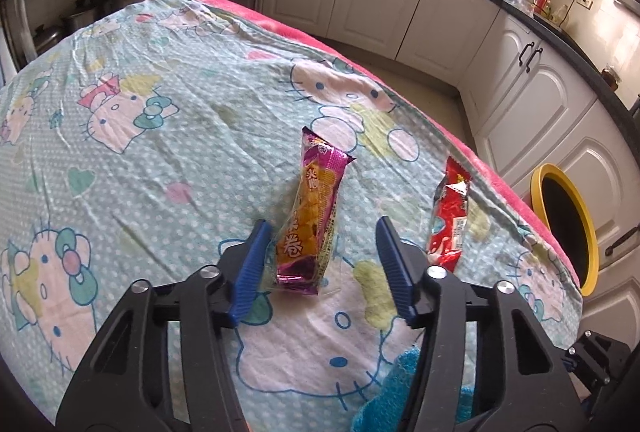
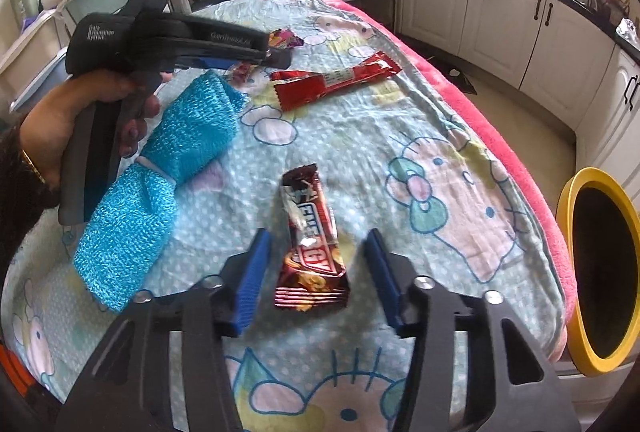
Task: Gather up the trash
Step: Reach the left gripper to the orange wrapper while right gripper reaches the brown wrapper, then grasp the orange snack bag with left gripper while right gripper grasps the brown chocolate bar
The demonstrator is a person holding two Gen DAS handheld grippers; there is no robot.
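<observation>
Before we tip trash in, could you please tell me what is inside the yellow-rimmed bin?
The yellow-rimmed bin shows only a dark opening; no contents can be made out, and its bottom lies in shadow, unseen in either view.

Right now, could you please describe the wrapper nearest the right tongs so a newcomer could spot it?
Find the table under the cartoon-cat cloth. At its near end, right of the blue mesh scrubber, lies the dark brown wrapper. Unlike the long red wrapper further back, it bears big white block letters.

The left gripper point(image 1: 322, 230) tilts steeply downward, its blue fingers point(image 1: 251, 264) spread apart, touching nothing. The right gripper point(image 2: 316, 244) tilts likewise, fingers apart. A hand point(image 2: 72, 120) at nine o'clock in the right view grips the left handle.
</observation>
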